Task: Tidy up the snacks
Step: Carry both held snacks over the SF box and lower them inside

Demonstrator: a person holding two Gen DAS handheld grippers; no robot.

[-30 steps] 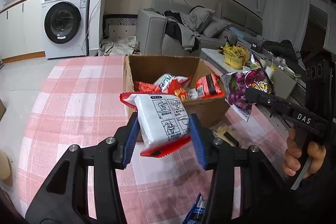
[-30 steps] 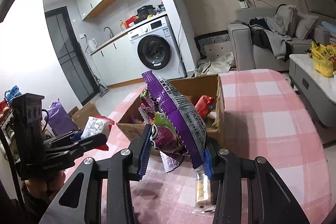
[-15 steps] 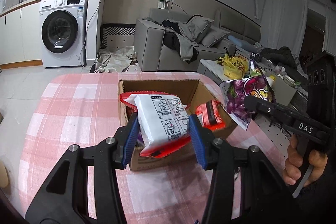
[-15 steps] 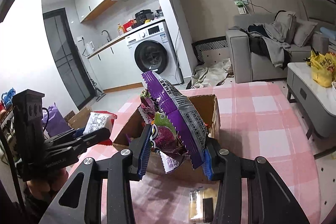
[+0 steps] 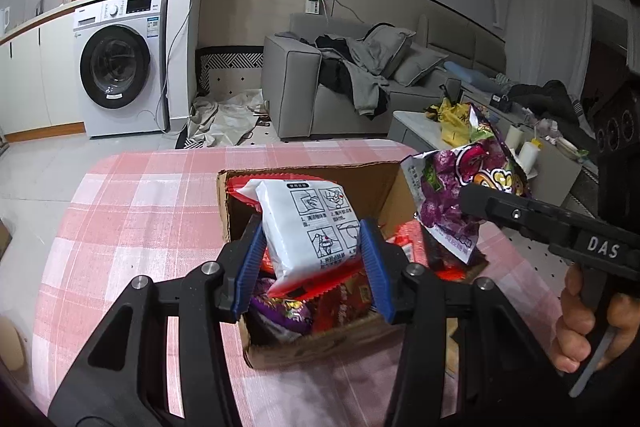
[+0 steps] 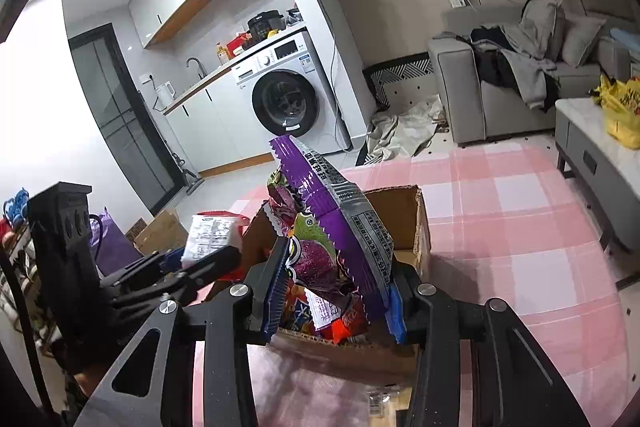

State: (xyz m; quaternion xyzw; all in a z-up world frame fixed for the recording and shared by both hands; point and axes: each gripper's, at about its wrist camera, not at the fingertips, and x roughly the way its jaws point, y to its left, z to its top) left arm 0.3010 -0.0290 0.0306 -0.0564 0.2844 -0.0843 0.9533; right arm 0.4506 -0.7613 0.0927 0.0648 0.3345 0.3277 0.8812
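My left gripper [image 5: 314,267] is shut on a white snack packet with red ends [image 5: 308,227] and holds it over the open cardboard box [image 5: 320,345]. The box holds several red and purple snack packs [image 5: 288,311]. My right gripper [image 6: 334,299] is shut on a purple snack bag [image 6: 340,223] and holds it above the same box [image 6: 400,211]. The right gripper with the purple bag [image 5: 464,191] shows at the right of the left wrist view. The left gripper with the white packet [image 6: 208,239] shows at the left of the right wrist view.
The box stands on a table with a pink checked cloth [image 5: 140,211]. A small packet [image 6: 380,403] lies on the cloth near the box's front. A grey sofa [image 5: 340,83], a washing machine [image 5: 120,63] and a low table with a yellow bag [image 6: 620,115] stand beyond.
Both grippers have moved forward, from short of the box to above its opening, each still holding its packet. The box now lies under the fingers in both views.
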